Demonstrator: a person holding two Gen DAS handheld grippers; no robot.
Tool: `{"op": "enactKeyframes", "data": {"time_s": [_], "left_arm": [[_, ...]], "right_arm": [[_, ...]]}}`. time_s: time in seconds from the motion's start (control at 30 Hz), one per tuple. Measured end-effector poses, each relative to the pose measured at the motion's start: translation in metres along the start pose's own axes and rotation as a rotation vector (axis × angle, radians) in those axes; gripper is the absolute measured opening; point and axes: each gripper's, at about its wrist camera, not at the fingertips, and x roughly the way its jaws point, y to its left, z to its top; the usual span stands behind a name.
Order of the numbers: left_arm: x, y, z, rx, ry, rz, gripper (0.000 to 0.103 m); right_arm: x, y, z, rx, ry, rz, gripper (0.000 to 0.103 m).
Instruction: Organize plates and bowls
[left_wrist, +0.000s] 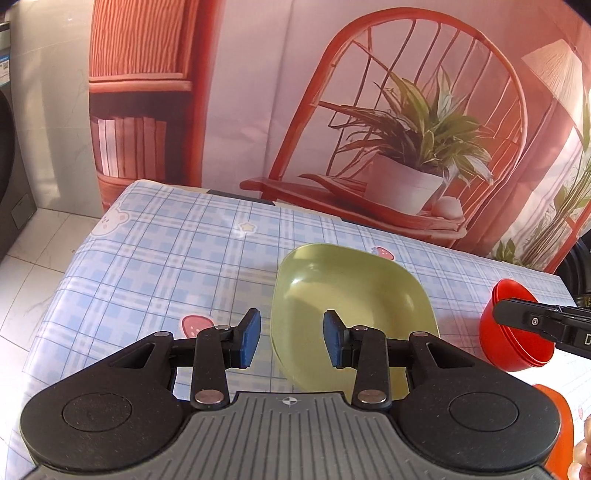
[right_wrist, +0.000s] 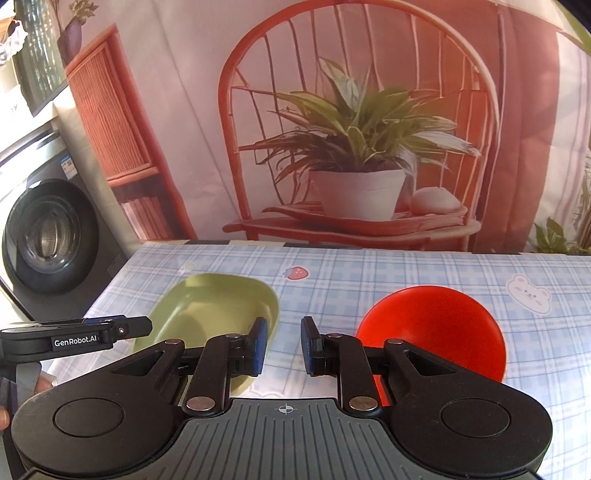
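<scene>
Currently both tools are empty, with their blue-padded jaws standing apart and nothing between them. The left gripper (left_wrist: 291, 338) sits over the near-left rim of the green dish (left_wrist: 351, 314), a shallow square dish with rounded corners resting flat on the checked tablecloth (left_wrist: 166, 258); its right pad overlaps the dish in that view, and its left pad lies over bare cloth just outside the rim. The right gripper (right_wrist: 283, 347) points at the strip of cloth between the green dish (right_wrist: 221, 306) and the red bowl (right_wrist: 436, 325), with the dish ahead to its left and the bowl ahead to its right. In the right wrist view the two vessels lie side by side, apart, neither stacked on the other. In the left wrist view the red bowl (left_wrist: 513, 332) appears tilted, mouth toward the left, with the right tool's finger across it; whether that finger touches it cannot be determined. Judgement: the left tool is nearer the dish, the right tool nearer the bowl, so each piece is best approached by the gripper on its own side, at the near rim.
</scene>
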Motion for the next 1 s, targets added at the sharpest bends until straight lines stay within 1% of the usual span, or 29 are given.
{"op": "enactKeyframes", "data": {"time_s": [0.13,0.3,0.47,0.53,0.57,0.6,0.67,0.77,0.93,1.0], "left_arm": [[0.003,0.004,-0.008,-0.023,0.004,-0.005,0.039],[0.008,0.013,-0.019,-0.077,0.01,-0.018,0.039],[0.015,0.022,-0.027,-0.134,0.017,-0.031,0.037],[0.016,0.022,-0.029,-0.141,0.013,-0.039,0.033],[0.017,0.021,-0.03,-0.142,0.014,-0.044,0.025],[0.018,0.02,-0.031,-0.142,0.016,-0.049,0.019],[0.017,0.02,-0.033,-0.153,0.009,-0.054,0.018],[0.014,0.019,-0.036,-0.168,0.009,-0.049,0.018],[0.004,0.015,-0.041,-0.153,0.032,-0.026,0.017],[-0.004,0.012,-0.045,-0.14,0.032,-0.013,0.017]], "right_arm": [[0.024,0.007,0.003,0.013,0.034,-0.01,0.019],[0.053,0.012,0.001,0.041,0.09,-0.049,0.019],[0.069,0.012,-0.003,0.074,0.108,-0.072,0.019],[0.072,0.013,-0.005,0.075,0.106,-0.086,0.019],[0.074,0.013,-0.007,0.077,0.11,-0.086,0.017],[0.075,0.013,-0.008,0.081,0.115,-0.083,0.015],[0.076,0.013,-0.012,0.089,0.127,-0.074,0.009],[0.073,0.013,-0.016,0.1,0.125,-0.066,0.008],[0.056,0.012,-0.022,0.164,0.103,-0.041,0.007],[0.045,0.016,-0.025,0.149,0.085,-0.037,0.007]]}}
